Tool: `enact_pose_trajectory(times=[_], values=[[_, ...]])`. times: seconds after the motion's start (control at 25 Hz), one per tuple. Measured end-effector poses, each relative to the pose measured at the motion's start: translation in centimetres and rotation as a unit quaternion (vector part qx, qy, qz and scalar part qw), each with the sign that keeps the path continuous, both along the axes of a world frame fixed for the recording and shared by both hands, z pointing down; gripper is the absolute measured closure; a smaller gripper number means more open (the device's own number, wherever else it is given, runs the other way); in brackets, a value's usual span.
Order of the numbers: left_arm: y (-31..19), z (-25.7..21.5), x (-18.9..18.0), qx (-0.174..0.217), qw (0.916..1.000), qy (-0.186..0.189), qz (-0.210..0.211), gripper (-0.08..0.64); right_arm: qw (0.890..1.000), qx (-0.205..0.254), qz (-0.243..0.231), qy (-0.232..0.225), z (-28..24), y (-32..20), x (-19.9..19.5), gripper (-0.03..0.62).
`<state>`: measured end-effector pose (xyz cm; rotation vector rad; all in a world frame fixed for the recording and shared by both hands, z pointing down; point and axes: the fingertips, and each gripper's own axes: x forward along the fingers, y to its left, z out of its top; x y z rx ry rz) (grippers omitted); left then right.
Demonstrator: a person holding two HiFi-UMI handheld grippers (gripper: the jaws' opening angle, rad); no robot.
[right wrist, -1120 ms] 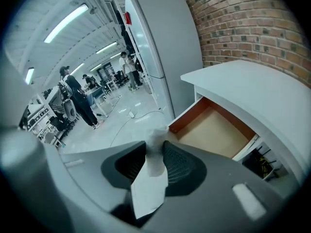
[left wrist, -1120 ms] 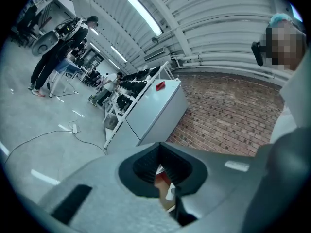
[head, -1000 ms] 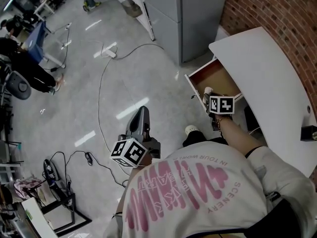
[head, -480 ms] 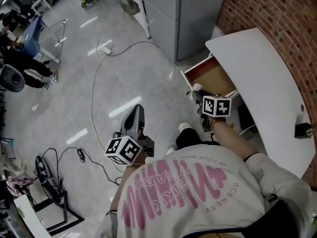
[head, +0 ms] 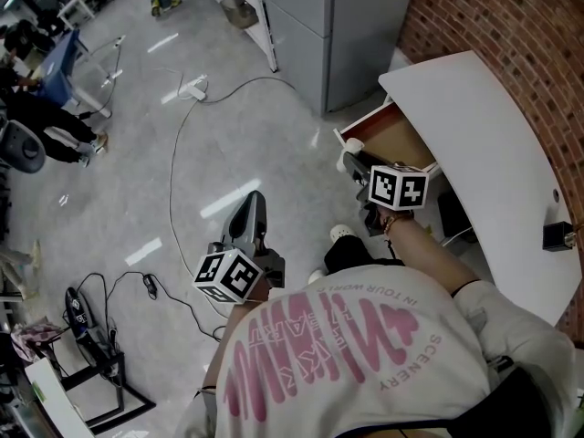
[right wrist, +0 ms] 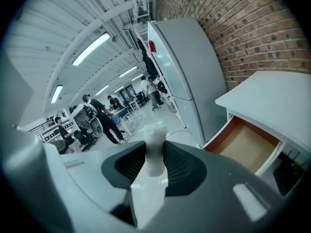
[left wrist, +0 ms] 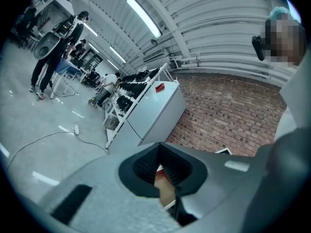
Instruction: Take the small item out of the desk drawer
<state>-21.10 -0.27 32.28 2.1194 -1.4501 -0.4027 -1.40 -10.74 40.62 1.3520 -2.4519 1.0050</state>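
Pinches the small white item point(right wrist: 154, 147) upright between the pads of the right gripper point(right wrist: 154, 165), outside the drawer point(head: 394, 140). Holds that gripper tipped slightly downward at centre right of the head view, with the forearm point(head: 429, 249) reaching in from lower right, just off the open drawer's front edge under the white worktop point(head: 493, 144). Shows a bare brown bottom in the drawer. Carries the left gripper point(left wrist: 161, 155) level, pads pressed together on nothing, left of lower centre above the floor point(head: 228, 144), well apart from the drawer.

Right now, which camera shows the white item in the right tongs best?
The right gripper view: the white item sits close up, pinched in the right tongs. The head view shows only a white blob. The left gripper view misses it.
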Motion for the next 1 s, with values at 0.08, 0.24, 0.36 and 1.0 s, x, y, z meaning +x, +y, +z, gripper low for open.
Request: enact_pose_trajectory(times=[0.08, 0.24, 0.36, 1.0], values=[[0.1, -0.1, -0.3, 0.002, 1.0, 0.0, -0.004, 0.557, 1.0, 0.004, 0.002, -0.012, -0.8, -0.1, -0.3, 0.465], [0.2, -0.1, -1.0, 0.001, 0.9998, -0.008, -0.016, 0.557, 0.999, 0.009, 0.007, -0.042, -2.5, -0.3, -0.9, 0.465], [0.0, -0.2, -1.5, -0.004, 0.9993, -0.027, -0.025, 0.557, 0.999, 0.017, -0.002, -0.049, -3.9, -0.3, -1.8, 0.465], [-1.6, -3.1, -0.3, 0.037, 0.9975, -0.042, -0.043, 0.557, 0.993, 0.058, -0.051, -0.094, -9.0, -1.6, -2.9, 0.465]])
